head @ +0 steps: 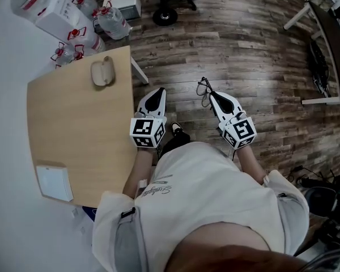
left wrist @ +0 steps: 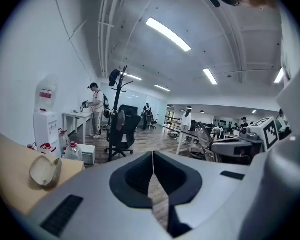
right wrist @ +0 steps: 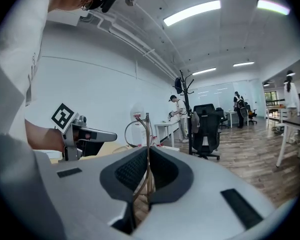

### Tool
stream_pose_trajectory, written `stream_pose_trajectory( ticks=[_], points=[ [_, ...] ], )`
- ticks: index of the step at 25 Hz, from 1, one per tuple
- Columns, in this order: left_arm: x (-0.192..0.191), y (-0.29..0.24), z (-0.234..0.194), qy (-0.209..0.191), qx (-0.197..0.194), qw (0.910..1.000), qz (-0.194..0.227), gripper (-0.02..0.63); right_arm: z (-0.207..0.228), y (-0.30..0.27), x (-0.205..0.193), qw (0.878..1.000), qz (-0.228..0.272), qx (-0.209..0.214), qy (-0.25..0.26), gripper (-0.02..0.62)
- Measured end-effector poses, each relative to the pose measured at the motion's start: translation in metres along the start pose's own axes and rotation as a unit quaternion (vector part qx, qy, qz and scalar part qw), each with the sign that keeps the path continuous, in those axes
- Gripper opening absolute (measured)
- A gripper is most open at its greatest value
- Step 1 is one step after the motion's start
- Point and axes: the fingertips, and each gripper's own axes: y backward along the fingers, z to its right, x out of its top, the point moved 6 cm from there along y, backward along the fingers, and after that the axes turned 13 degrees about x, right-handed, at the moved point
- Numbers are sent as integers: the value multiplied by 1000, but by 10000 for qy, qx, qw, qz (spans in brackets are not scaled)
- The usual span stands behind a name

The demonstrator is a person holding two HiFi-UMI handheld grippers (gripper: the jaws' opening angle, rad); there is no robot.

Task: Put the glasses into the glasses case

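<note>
Currently in right gripper (right wrist: 148,153): the glasses (right wrist: 147,126), a thin wire frame pinched between the 2 jaws, which are closed onto it. 1 lens loop stands out past the tips, toward that gripper's left.
Left gripper (left wrist: 153,156): its 2 jaws meet tip to tip, with nothing between them.
Gripper positions: the 2 are side by side above the wooden floor (head: 243,50), in front of the person's torso. The left gripper is just beside the edge of the table (head: 73,129).
Glasses case (head: 103,72): beige, on the table ahead of the left gripper and to its left, near the far corner. It is well apart from both grippers. In the left gripper view it looks to lie open like a shell, but what its hollow holds cannot be made out.
Glasses versus case: apart; the frame is in the air off the table, to the case's right.
White flat box (head: 54,181): on the table, behind the left gripper and to its left.
Water bottles (head: 114,20): clear jugs with red caps, on the floor beyond the case, ahead-left of the left gripper.
Water dispenser (left wrist: 45,121): white, with 1 jug on top, farther ahead-left.
</note>
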Motion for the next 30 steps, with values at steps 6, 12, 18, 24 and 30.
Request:
stream_pose_trajectory(
  ticks=[6, 12, 18, 24, 30],
  points=[
    [15, -40, -38, -46, -55, 10000, -62, 17, 20, -54, 6, 9999, -12, 43, -139, 11],
    [18, -68, -54, -5, 38, 9999, -148, 15, 40, -78, -1, 9994, -34, 101, -335, 11],
    [29, -101, -66, -58, 305, 9993, -195, 17, 79, -93, -6, 9986, 41, 106, -526, 11],
    [53, -148, -79, 24, 904, 9953, -338, 17, 155, -137, 14, 9975, -3, 486, -511, 11],
    [91, -215, -85, 93, 1100, 9939, -71, 16, 239, -184, 58, 9968, 209, 773, 19, 11]
  ],
)
